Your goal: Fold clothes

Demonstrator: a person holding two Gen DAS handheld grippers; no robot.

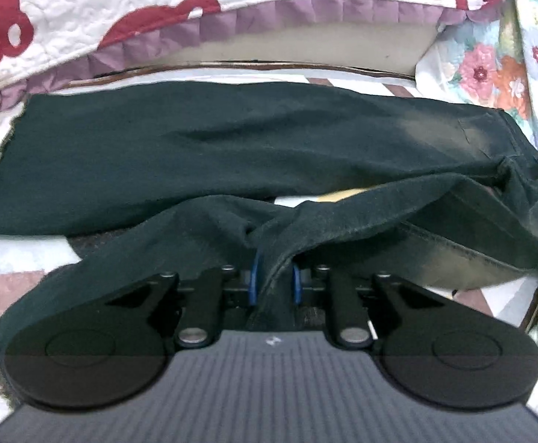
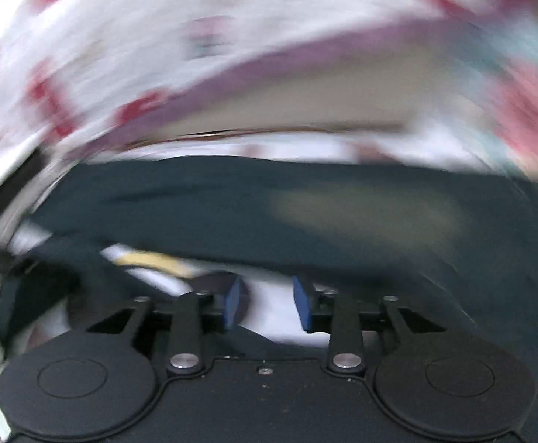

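This is a home, and it looks like a bedroom. A white quilted bedspread printed with red cartoon bears and edged with a lilac pleated frill hangs across the back, the sort made for a child's bed. Beside it on the right lies soft bedding in a pastel flower print. A dark green garment is spread over a surface with a pale cover in white and pink patches. Everything around is household fabric.

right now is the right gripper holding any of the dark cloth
No, the right gripper has its blue fingers apart with only the white cover showing between them, no dark cloth.
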